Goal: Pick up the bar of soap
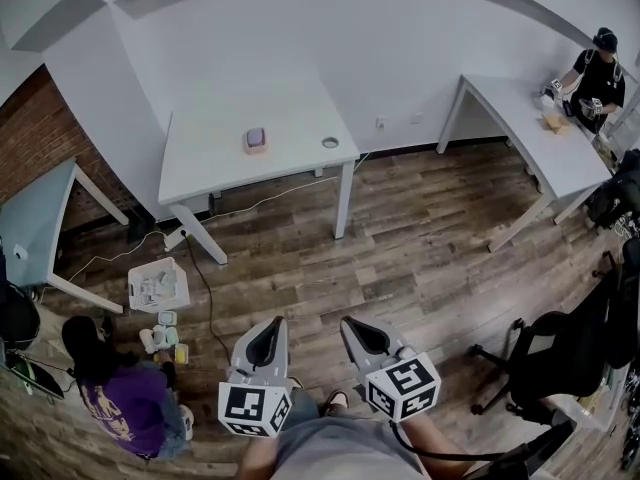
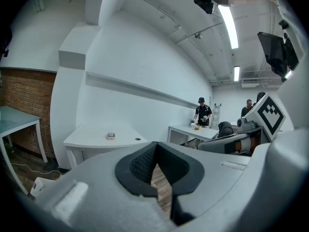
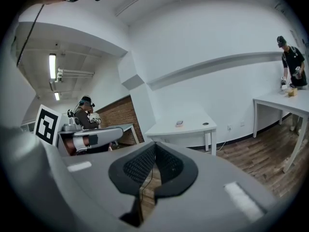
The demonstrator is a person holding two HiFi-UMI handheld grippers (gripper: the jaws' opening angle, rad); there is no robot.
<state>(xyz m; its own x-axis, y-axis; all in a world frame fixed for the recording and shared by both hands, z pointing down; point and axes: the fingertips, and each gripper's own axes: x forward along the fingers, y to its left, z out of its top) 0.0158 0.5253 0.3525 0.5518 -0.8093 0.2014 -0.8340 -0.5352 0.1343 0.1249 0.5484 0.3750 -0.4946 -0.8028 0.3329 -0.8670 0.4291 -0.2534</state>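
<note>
Across the floor on the white bench, the bar of soap is sitting well apart from both tools. Left tool and right tool are showing jaws pressed together, holding nothing; arriving unopened, they are likely risking shoving the soap away.

White walls, a brick section, plank floor, white tables, strip lights.
</note>
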